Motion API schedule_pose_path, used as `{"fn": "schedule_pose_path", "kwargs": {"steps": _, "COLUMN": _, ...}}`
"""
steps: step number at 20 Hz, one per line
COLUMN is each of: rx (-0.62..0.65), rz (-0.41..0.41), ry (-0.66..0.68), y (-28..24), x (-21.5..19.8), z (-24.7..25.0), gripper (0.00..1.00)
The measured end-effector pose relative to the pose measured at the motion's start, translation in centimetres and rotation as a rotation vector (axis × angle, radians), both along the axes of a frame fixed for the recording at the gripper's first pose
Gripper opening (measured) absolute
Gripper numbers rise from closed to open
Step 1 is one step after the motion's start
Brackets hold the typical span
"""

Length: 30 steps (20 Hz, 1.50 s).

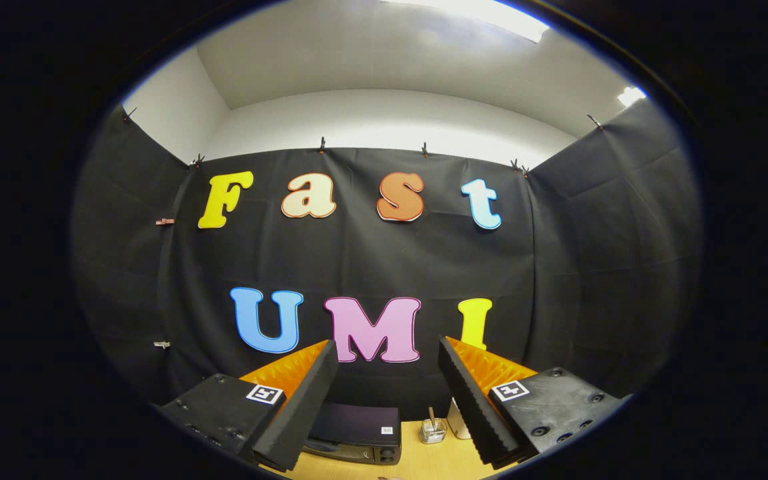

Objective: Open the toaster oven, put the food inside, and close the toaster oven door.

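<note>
The gripper (pixel 387 373) is held high and level, facing the booth's black cloth wall (pixel 371 260), and its jaws stand wide apart with nothing between them — only the cloth and the things far below show through the gap. Each finger carries a small square marker on its upper face.

The toaster oven (pixel 355 433) sits low down on the light wooden table (pixel 437 460), beyond the fingers and mostly in the gap between them, closer to the left finger, whose tip covers its left end. Its dark top faces up, with a small pale sticker near the right rear corner, and a strip of the front with round knobs at the right end shows under that top. Whether the door is open or closed cannot be told from this angle.

Just right of the toaster oven stands a small clear glass jar (pixel 433 431) with a thin stick leaning in it. Right of the jar, a pale upright object (pixel 457 419) is partly hidden by the right finger; what it is cannot be told.

Above the cloth, a white wall (pixel 384 120) and ceiling with a bright light strip (pixel 491 13) show.
</note>
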State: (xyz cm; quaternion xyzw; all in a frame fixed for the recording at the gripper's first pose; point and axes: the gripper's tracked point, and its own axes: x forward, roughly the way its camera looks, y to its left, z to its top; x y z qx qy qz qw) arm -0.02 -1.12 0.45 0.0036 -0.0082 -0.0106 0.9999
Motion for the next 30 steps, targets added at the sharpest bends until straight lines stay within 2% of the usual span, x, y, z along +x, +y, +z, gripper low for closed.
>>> {"fn": "schedule_pose_path", "kwargs": {"steps": 8, "rx": 0.009, "rz": 0.018, "ry": 0.020, "y": 1.0, "x": 1.2, "z": -1.4, "gripper": 0.97}}
{"fn": "schedule_pose_path", "kwargs": {"steps": 14, "rx": 0.046, "rz": 0.053, "ry": 0.091, "y": 4.1, "x": 3.5, "z": -6.2, "gripper": 0.98}}
{"fn": "schedule_pose_path", "kwargs": {"steps": 23, "rx": 0.159, "rz": 0.014, "ry": 0.258, "y": 11.4, "x": 6.9, "z": -20.9, "gripper": 0.98}}
{"fn": "schedule_pose_path", "kwargs": {"steps": 26, "rx": 0.127, "rz": -0.001, "ry": 0.270, "y": 12.8, "x": 7.9, "z": -25.5, "gripper": 0.99}}
{"fn": "schedule_pose_path", "kwargs": {"steps": 30, "rx": 0.101, "rz": 0.007, "ry": 0.400, "y": 14.0, "x": 8.7, "z": -34.3, "gripper": 0.99}}
